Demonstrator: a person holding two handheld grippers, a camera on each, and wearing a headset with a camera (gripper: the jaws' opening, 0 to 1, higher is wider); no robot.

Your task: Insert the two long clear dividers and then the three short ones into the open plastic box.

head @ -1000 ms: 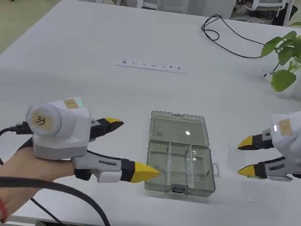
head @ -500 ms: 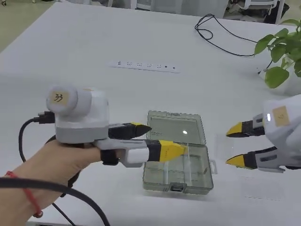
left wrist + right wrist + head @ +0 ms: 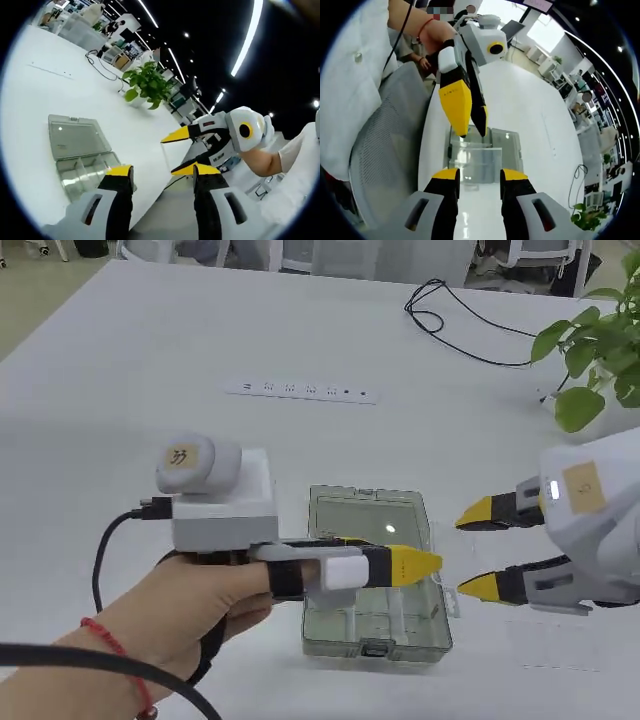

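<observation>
Head view is showing the open plastic box [image 3: 345,635] lying mid-table, two long dividers [image 3: 395,610] standing inside. The left gripper [image 3: 415,558] is hovering above it and the right gripper [image 3: 462,555] just beside, both with jaws apart and empty. Crowded together, they are risking a collision.

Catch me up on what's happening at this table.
A person holds a gripper in each hand over a white table. The open plastic box sits with its lid laid flat, and two long dividers already stand inside. The left gripper hovers over the box, open and empty. The right gripper hangs to the box's right, also open, with a clear piece, probably a short divider, lying on the table ahead of it.
</observation>
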